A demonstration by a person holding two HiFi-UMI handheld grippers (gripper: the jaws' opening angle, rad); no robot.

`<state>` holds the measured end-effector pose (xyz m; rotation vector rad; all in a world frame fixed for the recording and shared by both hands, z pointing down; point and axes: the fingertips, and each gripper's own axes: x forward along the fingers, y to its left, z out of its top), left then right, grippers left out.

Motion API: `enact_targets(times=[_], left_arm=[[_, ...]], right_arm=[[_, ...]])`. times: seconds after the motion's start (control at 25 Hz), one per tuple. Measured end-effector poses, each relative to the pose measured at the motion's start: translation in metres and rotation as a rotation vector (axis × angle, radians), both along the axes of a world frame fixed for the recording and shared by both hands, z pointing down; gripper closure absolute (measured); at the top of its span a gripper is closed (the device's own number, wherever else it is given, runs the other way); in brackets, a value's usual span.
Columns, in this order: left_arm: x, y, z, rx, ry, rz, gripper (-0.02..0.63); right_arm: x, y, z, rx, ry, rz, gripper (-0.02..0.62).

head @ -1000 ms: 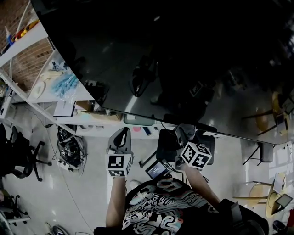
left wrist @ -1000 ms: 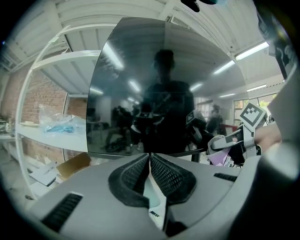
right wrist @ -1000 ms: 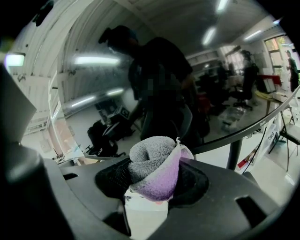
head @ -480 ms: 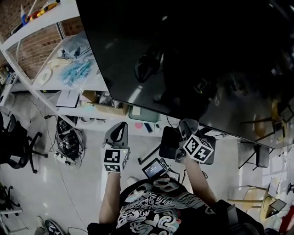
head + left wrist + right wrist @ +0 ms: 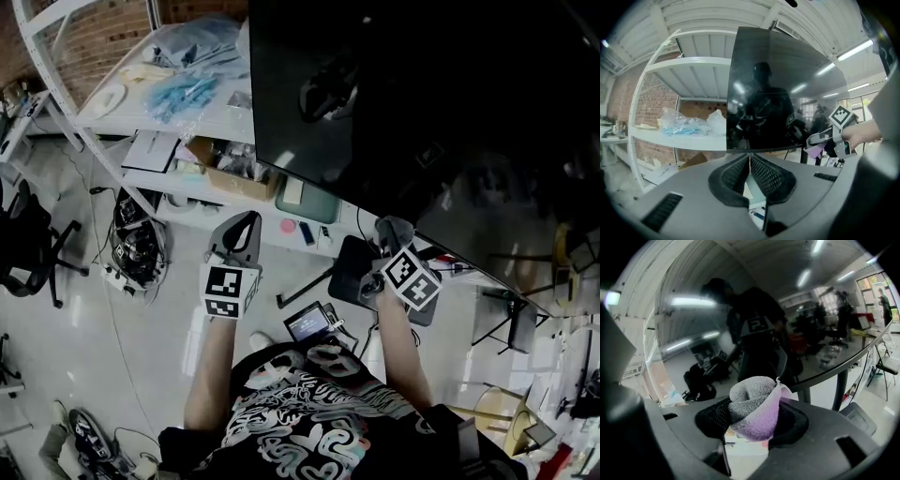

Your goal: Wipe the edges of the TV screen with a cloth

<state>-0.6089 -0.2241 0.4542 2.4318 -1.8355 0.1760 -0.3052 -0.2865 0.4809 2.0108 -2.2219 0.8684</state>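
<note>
A large black TV screen (image 5: 441,112) fills the upper right of the head view, and its glossy face (image 5: 754,324) mirrors the room. My right gripper (image 5: 392,230) is shut on a folded grey and lilac cloth (image 5: 755,405), held just below the screen's bottom edge (image 5: 843,361). My left gripper (image 5: 242,225) hangs left of it, below the screen's lower left corner, jaws closed together with nothing between them. The left gripper view shows the screen (image 5: 783,93) ahead and the right gripper (image 5: 820,140) with its cloth (image 5: 814,151) at the right.
White shelving (image 5: 141,103) with plastic bags, paper and a cardboard box (image 5: 230,173) stands left of the screen. Cables and a power strip (image 5: 131,258) lie on the floor. A black stand base (image 5: 352,277) sits under the screen. Chairs (image 5: 23,244) stand at far left.
The view has swung so the screen's left edge and the shelving sit further right. Both grippers have risen slightly toward the screen's bottom edge. Each grip is unchanged.
</note>
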Motion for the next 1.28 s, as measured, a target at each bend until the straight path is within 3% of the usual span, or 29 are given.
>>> enact_targets(times=[0.8,1.28], left_arm=[[-0.036,0.0,0.008,-0.005,0.01,-0.003,0.581],[-0.066,-0.004,0.007,-0.023,-0.03,-0.036,0.581]], right_arm=[[-0.048,-0.012,0.009,-0.022,-0.055,0.008,0.362],[-0.079,-0.018,0.015,-0.043,-0.077,-0.022,0.362]])
